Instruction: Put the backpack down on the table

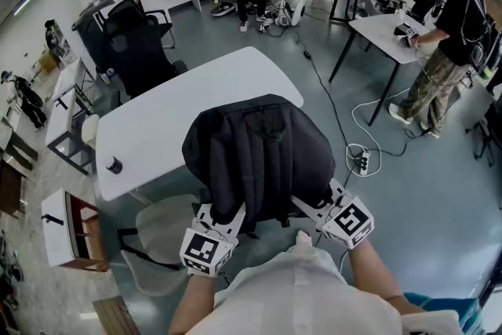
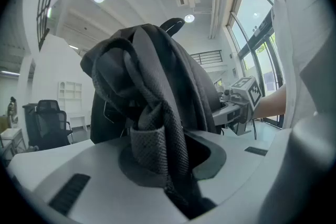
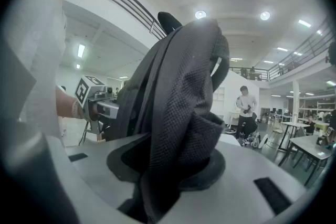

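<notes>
1. One white desk (image 1: pixel 157 129) fills the centre-left of the head view and is where the bag must land.
2. Left gripper (image 1: pixel 226 217), lower left of centre: its fingers (image 2: pixel 79 165) pinch a mesh shoulder strap (image 2: pixel 152 139), carrying half the weight.
3. Backpack (image 1: pixel 259 149), centre, hangs upright between both grippers over the desk's near edge, likely lifted to clear that edge. Whether its base touches the desk, I cannot tell.
4. Right gripper (image 1: pixel 312 209), lower right of centre: its fingers (image 3: pixel 252 186) clamp the other strap (image 3: pixel 184 128), which keeps the bag level.
</notes>
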`<state>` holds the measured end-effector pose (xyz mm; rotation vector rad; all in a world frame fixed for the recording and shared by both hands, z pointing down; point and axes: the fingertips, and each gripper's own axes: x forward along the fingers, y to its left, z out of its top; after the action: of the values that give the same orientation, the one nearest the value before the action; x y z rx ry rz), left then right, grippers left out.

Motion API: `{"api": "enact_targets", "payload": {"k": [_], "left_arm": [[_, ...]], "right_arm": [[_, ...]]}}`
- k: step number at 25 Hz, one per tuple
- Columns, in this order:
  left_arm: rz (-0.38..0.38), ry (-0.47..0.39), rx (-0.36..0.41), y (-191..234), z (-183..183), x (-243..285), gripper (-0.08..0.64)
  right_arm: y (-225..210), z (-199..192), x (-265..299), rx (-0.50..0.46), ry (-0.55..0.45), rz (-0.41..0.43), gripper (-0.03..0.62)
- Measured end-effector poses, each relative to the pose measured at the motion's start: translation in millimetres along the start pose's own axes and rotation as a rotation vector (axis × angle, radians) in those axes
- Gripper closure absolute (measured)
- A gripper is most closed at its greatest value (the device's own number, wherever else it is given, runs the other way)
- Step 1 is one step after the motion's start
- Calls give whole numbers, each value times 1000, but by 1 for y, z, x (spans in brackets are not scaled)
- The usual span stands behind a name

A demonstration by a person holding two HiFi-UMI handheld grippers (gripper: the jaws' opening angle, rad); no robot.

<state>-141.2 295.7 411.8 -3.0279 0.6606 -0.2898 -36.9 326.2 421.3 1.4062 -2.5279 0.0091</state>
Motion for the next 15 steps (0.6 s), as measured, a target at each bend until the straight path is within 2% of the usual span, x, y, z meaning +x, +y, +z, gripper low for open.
{"api": "enact_targets", "payload": {"k": [15], "left_arm": [[18, -12, -7, 4, 1, -1, 472]], "right_arm": [[-1, 1, 5, 20, -20, 26, 430]]}}
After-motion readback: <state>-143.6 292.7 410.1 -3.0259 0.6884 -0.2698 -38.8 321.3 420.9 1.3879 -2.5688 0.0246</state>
